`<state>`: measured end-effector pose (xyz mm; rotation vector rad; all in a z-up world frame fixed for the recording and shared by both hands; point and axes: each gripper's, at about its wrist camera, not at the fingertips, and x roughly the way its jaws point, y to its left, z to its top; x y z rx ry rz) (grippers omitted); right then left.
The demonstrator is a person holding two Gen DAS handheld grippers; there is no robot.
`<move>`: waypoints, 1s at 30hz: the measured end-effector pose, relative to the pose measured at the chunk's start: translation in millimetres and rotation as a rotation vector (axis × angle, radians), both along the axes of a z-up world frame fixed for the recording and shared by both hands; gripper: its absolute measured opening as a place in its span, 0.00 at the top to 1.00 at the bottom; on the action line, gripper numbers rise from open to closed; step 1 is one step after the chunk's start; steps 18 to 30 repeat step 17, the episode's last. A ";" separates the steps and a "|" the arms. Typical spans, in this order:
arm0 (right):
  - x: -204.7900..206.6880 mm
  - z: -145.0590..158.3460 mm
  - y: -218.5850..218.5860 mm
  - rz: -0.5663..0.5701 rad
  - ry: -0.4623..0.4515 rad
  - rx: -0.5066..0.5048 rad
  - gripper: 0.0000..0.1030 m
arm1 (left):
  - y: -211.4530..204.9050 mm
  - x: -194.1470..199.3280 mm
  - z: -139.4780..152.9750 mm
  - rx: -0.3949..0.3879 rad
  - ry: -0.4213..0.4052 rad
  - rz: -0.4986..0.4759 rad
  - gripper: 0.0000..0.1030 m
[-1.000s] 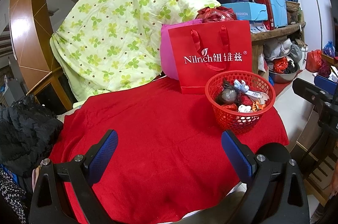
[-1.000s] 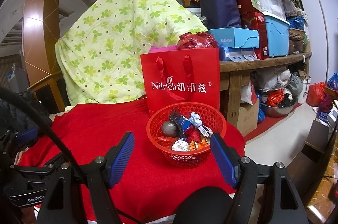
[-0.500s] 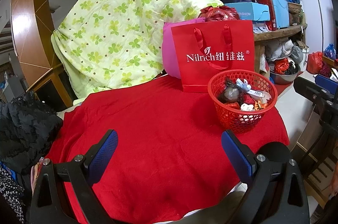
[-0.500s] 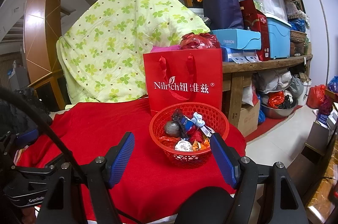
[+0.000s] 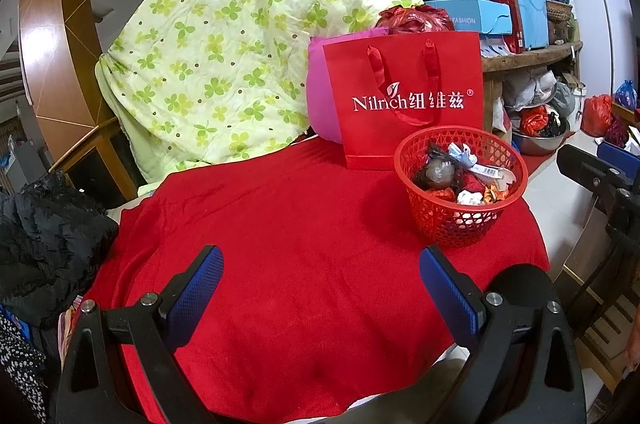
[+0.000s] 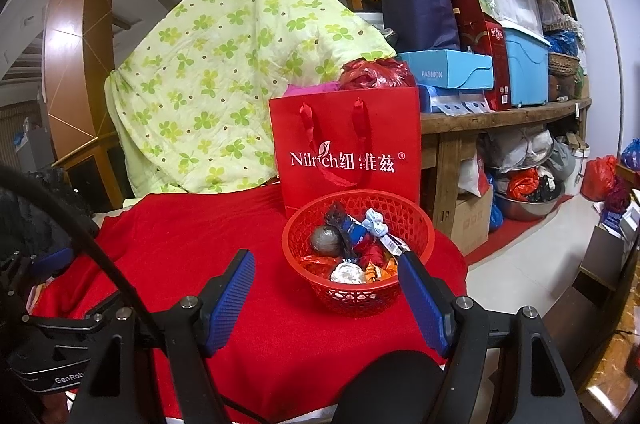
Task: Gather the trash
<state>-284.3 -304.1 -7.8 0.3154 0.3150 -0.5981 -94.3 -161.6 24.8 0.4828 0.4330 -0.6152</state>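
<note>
The red basket (image 6: 357, 256) sits on the right side of the tabletop (image 5: 280, 264), just in front of the red bag (image 6: 346, 159). It is full of trash (image 6: 352, 248). The tabletop looks clean. Both the left claw (image 5: 320, 288) and the right claw (image 6: 328, 288) are open and hold nothing. A good finish is to keep both claws back and not bump the basket.
</note>
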 end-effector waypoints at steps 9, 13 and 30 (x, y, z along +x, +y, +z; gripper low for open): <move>9.6 -5.7 -10.7 -0.013 0.011 0.009 0.25 | -9.4 10.9 -5.3 0.008 0.018 -0.008 0.05; 18.3 -2.3 -17.9 -0.027 0.009 0.005 0.25 | -8.9 21.2 -8.1 -0.009 0.020 -0.020 0.05; 44.3 4.5 -13.6 0.014 0.012 -0.039 0.25 | 13.2 52.9 -6.5 -0.107 0.048 0.030 0.05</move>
